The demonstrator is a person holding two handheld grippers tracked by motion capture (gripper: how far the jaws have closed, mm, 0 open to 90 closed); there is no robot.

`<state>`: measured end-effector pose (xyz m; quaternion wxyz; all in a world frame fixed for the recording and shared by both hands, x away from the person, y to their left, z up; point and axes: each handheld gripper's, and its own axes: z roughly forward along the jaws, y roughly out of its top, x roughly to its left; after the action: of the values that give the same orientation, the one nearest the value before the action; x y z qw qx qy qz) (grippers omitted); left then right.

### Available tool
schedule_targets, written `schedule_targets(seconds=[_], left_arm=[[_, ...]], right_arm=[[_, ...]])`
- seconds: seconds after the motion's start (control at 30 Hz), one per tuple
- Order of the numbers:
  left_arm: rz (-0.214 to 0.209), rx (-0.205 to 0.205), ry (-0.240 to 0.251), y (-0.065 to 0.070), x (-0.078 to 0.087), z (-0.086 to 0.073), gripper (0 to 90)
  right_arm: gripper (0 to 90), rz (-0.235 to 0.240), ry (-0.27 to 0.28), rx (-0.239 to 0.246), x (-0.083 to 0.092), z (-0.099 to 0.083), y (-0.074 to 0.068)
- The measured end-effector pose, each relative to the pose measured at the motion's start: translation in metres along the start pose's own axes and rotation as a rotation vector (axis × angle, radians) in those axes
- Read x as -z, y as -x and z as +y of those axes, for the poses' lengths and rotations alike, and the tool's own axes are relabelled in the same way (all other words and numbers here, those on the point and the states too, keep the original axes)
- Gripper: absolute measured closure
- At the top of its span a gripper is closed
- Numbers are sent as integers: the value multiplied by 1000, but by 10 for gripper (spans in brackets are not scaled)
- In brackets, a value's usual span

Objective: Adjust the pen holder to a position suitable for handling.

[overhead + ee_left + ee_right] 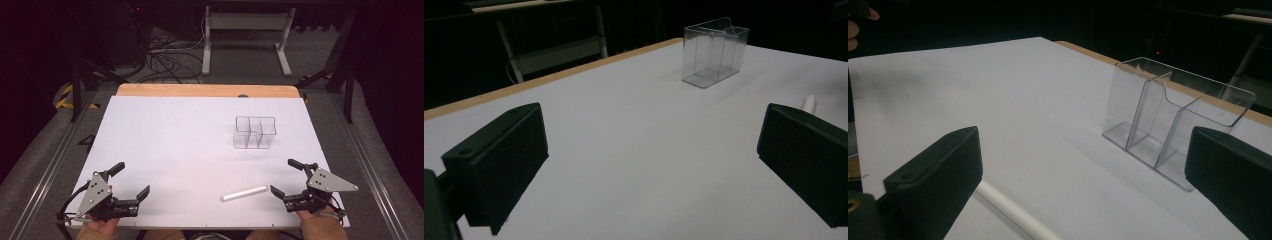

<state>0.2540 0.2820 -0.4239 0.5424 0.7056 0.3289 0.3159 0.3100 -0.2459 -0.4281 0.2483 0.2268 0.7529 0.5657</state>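
High view: on the desk (165, 140) the white stick (244, 193) lies at 6 o'clock, just beside the right tool (286, 176), released; the left tool (131, 180) at 7 o'clock gapes too. The clear holder (254, 133) stands at 2 o'clock.

Left tool view: one jaw hides all but the stick's tip (809, 102).

Right tool view: a jaw covers part of the stick (1013, 212), the frame's bottom edge cuts it off, and the holder (1168, 120) is partly masked.

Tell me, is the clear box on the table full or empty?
Empty. You can see straight through the clear box to its bare floor and dividers. The white pen lies flat on the table, outside it.
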Motion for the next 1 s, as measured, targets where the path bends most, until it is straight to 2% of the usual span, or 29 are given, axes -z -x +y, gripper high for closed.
schedule_targets(seconds=[0.23, 0.8, 1.0], left_arm=[[5, -28, -3, 2, 0, 1, 6], [6, -21, -7, 2, 0, 1, 6], [3, -21, -11, 2, -1, 1, 6]], right_arm=[[32, 2, -3, 0, 1, 1, 0], [39, -1, -15, 10, 1, 7, 1], [40, 0, -16, 20, 0, 16, 4]])
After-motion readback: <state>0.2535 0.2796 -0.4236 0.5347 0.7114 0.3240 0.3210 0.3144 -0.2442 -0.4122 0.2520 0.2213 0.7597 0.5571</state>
